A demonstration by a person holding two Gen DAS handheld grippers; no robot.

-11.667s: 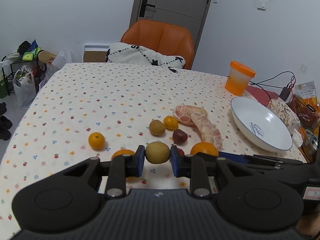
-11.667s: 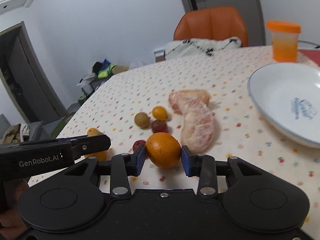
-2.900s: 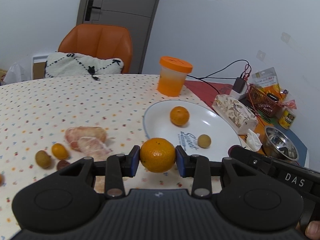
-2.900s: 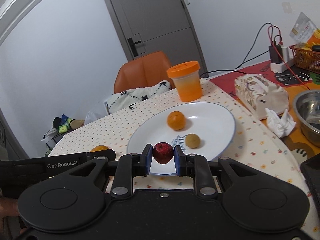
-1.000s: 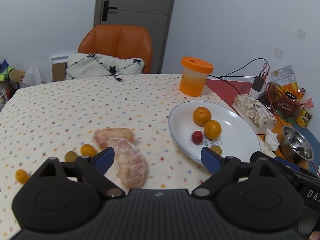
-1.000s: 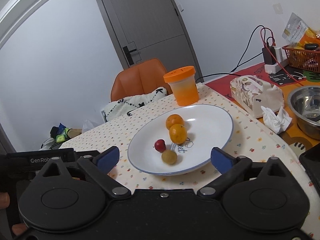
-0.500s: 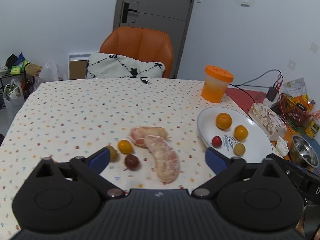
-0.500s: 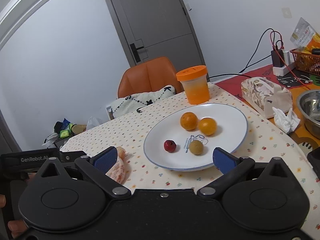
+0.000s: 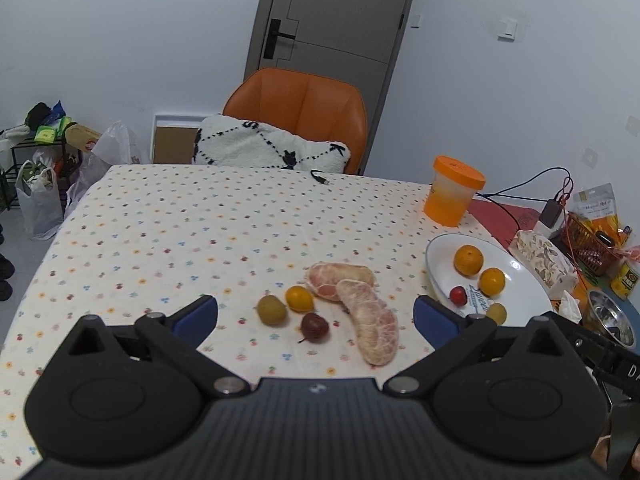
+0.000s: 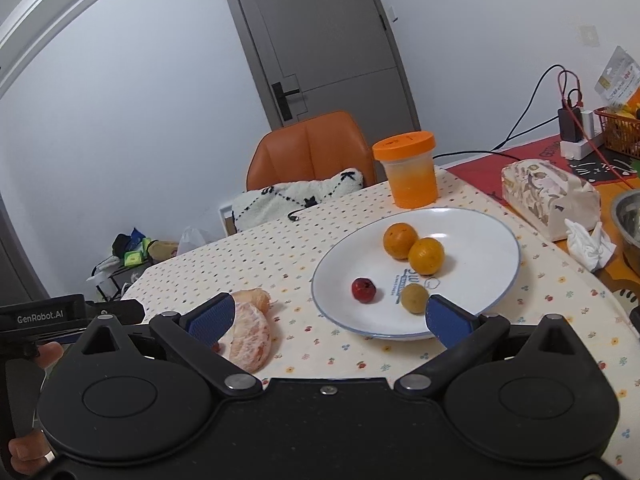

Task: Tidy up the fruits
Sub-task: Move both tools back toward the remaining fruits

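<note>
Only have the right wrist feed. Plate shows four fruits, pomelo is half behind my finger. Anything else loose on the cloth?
Observer: Yes. The left wrist view shows three small fruits on the tablecloth, beside the pomelo pieces on the side away from the plate: a greenish-brown fruit, a small orange and a dark red fruit.
Operator: Left hand-held gripper holding anything?
Observer: No. The left hand-held gripper is wide open and empty, with those three fruits showing between its fingers.
</note>
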